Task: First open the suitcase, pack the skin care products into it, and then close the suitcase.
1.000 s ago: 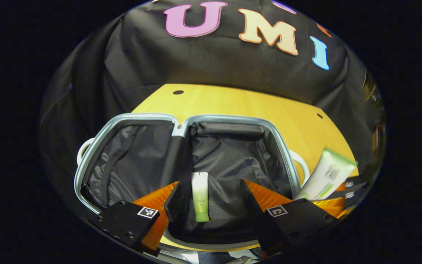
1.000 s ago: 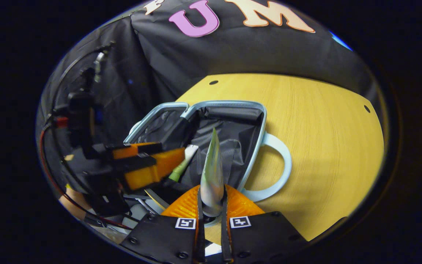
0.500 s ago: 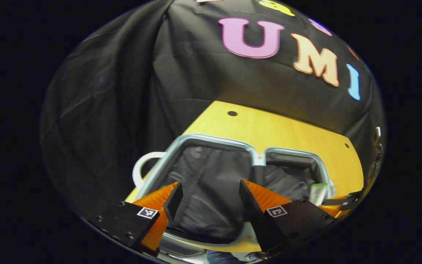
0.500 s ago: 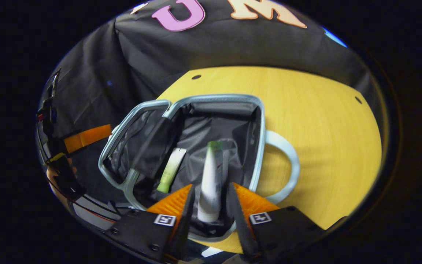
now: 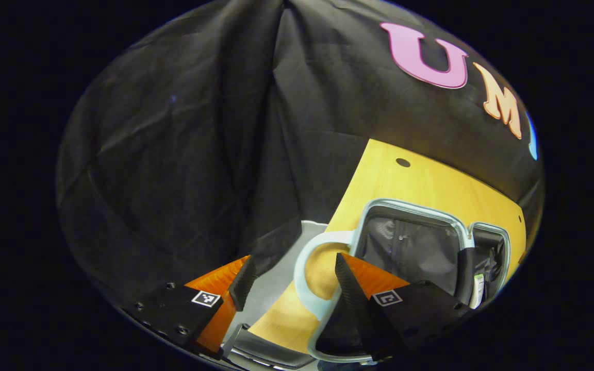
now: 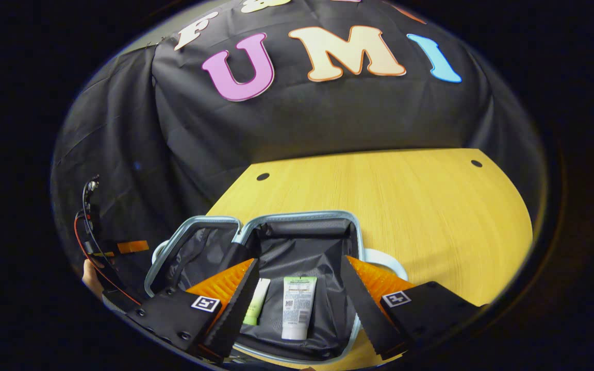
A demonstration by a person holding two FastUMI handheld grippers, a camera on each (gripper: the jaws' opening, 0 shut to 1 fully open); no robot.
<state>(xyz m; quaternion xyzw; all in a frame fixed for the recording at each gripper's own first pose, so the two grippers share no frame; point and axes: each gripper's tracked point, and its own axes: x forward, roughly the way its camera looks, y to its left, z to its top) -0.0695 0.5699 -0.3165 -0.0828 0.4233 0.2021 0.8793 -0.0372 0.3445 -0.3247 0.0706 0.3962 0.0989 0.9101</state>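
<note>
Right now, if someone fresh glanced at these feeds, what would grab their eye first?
The open suitcase on the yellow table, with two tubes lying side by side in its right half: a white tube and a slimmer green-tipped tube. The right gripper hangs open above them; the left gripper, also open, frames the suitcase's pale handle.

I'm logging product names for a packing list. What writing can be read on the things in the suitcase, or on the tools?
Wide white tube in the suitcase: printed lines, too small to read.
Slim green-and-white tube beside it: print too small to read.
Square tags on the right gripper: coded patterns, no words.
</note>
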